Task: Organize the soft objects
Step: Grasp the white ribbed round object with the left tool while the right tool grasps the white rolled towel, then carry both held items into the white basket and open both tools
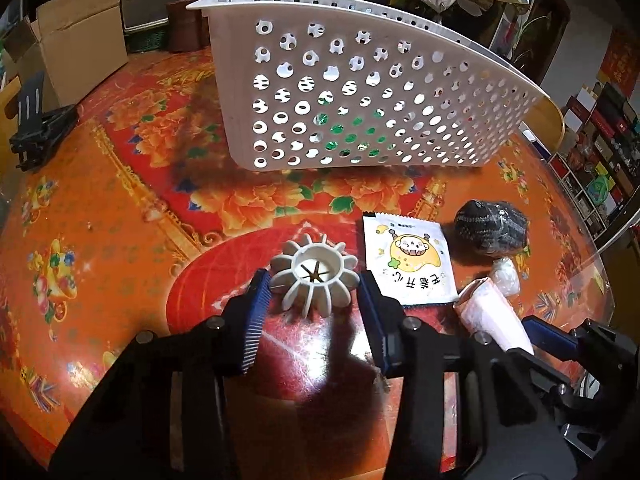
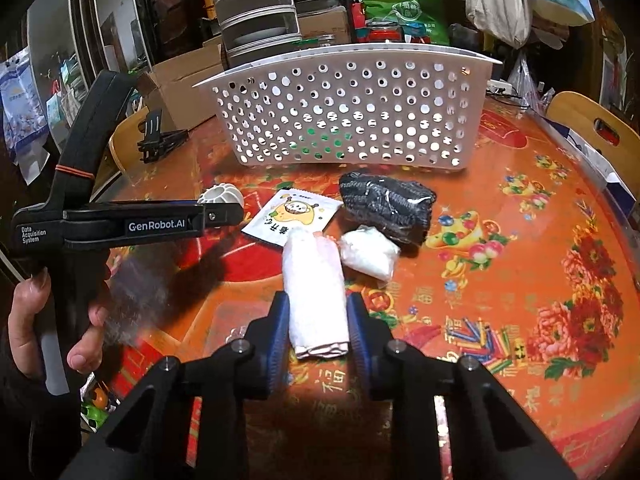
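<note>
On a round table (image 2: 520, 240) under a glossy red-and-orange floral cloth, the left tongs (image 1: 314, 292) stand spread around a ribbed, flower-shaped off-white plastic piece (image 1: 314, 276), the left ridged blue pad touching its fins, the right pad just clear. The right tongs (image 2: 318, 320) are closed partway against the sides of a soft pale-pink rolled cloth (image 2: 314, 292) lying on the table. Just beyond it lie a flat white cartoon-printed sachet (image 2: 292, 214), a crinkly clear bag of white stuff (image 2: 370, 252) and a dark knitted bundle wrapped in shiny film (image 2: 386, 204), the bag touching the bundle. Behind them stands a white perforated plastic basket (image 2: 344, 116) with round holes; green shows through its lower holes, though what lies inside cannot be told.
</note>
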Demonstrator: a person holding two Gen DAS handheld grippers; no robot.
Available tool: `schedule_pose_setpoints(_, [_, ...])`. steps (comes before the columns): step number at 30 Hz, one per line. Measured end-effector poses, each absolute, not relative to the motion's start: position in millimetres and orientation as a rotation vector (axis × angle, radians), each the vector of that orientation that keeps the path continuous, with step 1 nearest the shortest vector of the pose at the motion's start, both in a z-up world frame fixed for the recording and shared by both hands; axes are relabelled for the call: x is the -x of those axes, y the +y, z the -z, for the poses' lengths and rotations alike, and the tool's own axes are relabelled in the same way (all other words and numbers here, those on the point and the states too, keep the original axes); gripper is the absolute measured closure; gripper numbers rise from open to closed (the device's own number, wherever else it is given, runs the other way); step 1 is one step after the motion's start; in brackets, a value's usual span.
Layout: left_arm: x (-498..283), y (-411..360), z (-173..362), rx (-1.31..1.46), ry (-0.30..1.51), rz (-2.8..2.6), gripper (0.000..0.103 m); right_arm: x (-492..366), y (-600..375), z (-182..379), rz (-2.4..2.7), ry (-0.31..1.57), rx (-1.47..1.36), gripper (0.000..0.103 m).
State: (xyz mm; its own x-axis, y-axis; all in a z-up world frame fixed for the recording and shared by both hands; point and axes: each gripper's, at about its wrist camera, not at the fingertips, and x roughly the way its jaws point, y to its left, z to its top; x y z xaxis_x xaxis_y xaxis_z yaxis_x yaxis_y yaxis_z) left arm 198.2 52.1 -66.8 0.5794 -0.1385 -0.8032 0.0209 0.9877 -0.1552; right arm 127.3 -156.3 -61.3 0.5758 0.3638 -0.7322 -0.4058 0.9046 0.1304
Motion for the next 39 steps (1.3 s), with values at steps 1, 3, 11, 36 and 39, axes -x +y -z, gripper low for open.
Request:
schedule_pose_setpoints(1, [-196.8,51.6,66.0,0.127,0.938,0.09,0.062,-127.3,-156.3,61.4,-0.451,0.844,0.055,0.075])
schedule_pose_setpoints(3, [-192.7,48.4,62.8,0.102,0.915,0.087,0.062,-127.1,-156.5,61.6,-0.454,0.842,0.053,0.076])
schedule_pose_setpoints(11, [-174.3,40.2,41.2,0.061,0.813,0.099,0.062,-124.5,-159.1,58.1,-0.46,0.833,0.044,0.077])
schedule_pose_setpoints(36, [-138.4,39.2,1.6,0.066,0.676,0.165,0.062,-113.4,-165.9,30.7,-0.487,0.768,0.017,0.08])
schedule_pose_setpoints(39, [-138.2,38.7,0.8,0.071,0.674,0.173,0.062,-112.9,-165.2,29.7,-0.488,0.766,0.018,0.081])
